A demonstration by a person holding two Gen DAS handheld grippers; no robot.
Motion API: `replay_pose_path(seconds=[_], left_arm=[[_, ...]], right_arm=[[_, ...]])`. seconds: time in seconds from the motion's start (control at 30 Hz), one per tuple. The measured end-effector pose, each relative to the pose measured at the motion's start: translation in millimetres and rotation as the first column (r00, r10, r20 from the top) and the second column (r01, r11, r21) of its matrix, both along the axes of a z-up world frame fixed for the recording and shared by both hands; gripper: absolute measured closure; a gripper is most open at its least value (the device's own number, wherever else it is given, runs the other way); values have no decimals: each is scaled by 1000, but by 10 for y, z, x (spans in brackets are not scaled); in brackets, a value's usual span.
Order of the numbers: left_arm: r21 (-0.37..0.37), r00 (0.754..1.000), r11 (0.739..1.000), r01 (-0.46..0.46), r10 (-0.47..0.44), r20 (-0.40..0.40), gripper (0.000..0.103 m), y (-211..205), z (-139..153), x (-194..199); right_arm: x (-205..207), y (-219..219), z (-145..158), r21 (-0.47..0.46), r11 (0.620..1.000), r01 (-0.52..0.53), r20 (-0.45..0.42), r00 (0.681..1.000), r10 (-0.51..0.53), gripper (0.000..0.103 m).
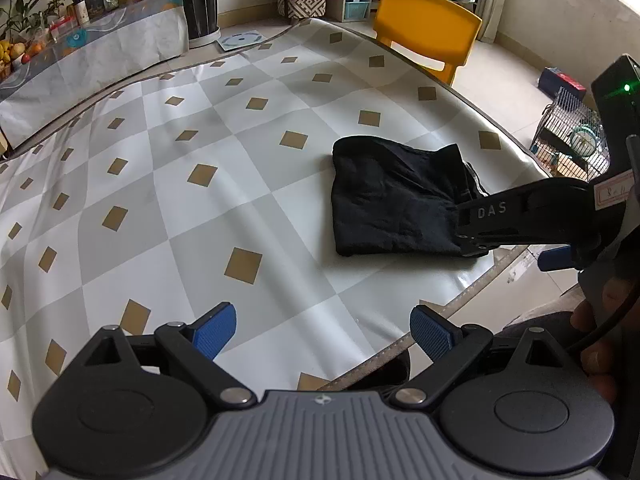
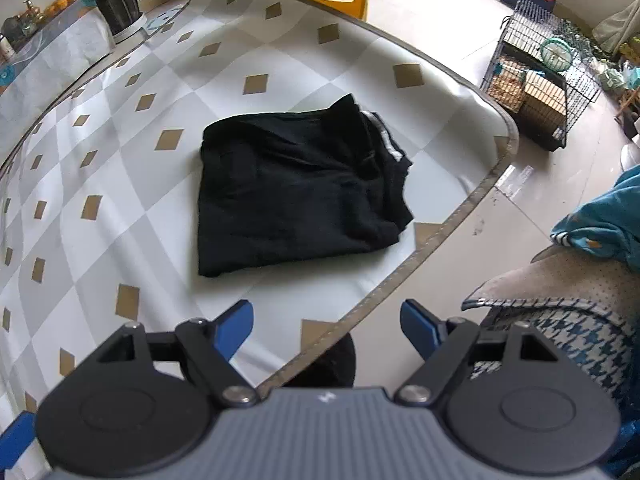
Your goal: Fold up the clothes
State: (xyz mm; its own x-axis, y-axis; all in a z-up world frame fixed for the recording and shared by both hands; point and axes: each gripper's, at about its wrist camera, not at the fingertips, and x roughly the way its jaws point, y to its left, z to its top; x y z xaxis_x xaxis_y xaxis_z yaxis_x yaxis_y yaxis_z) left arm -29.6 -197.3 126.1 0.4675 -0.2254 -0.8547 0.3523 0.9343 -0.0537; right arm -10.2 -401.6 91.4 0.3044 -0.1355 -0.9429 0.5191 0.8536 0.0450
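Black garment [image 2: 296, 184] folded, flat on checkered surface [image 1: 168, 184] near its rounded corner, yellow chair [image 1: 426, 28] beyond. Left tool [image 1: 322, 334] wide open, empty, short of garment. Right tool [image 2: 327, 326] wide open, empty, over surface edge near garment.

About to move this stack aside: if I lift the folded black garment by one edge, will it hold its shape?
Probably not. The black garment is soft cloth with loose layers at its right edge, so it would likely droop and unfold. Pushed, it may bunch, since the tablecloth looks glossy but wrinkled. It looks light.
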Motion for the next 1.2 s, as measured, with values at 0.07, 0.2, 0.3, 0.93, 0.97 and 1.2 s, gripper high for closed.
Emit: replay_pose_path(seconds=[0.07,0.2,0.3,0.93,0.97,1.2], left_arm=[[5,1000,1000,-5,5,0,9,11,-10,1],[2,1000,1000,-16,16,-1,9,68,-19,3],[-5,1000,1000,-25,25,-4,9,109,-23,3],[-28,996,996,-80,81,38,9,423,53,-193],[-28,995,996,-84,85,42,9,442,60,-201],[-14,993,994,-112,113,42,9,562,24,-253]], right_arm=[[13,55,-4,0,1000,-16,2,1000,16,23],[18,72,-2,12,1000,-22,12,1000,22,23],[22,85,0,21,999,-27,19,999,26,23],[6,142,19,10,999,-48,44,998,47,23],[7,146,20,8,999,-49,44,998,48,23],[36,232,5,14,997,-81,28,996,81,23]])
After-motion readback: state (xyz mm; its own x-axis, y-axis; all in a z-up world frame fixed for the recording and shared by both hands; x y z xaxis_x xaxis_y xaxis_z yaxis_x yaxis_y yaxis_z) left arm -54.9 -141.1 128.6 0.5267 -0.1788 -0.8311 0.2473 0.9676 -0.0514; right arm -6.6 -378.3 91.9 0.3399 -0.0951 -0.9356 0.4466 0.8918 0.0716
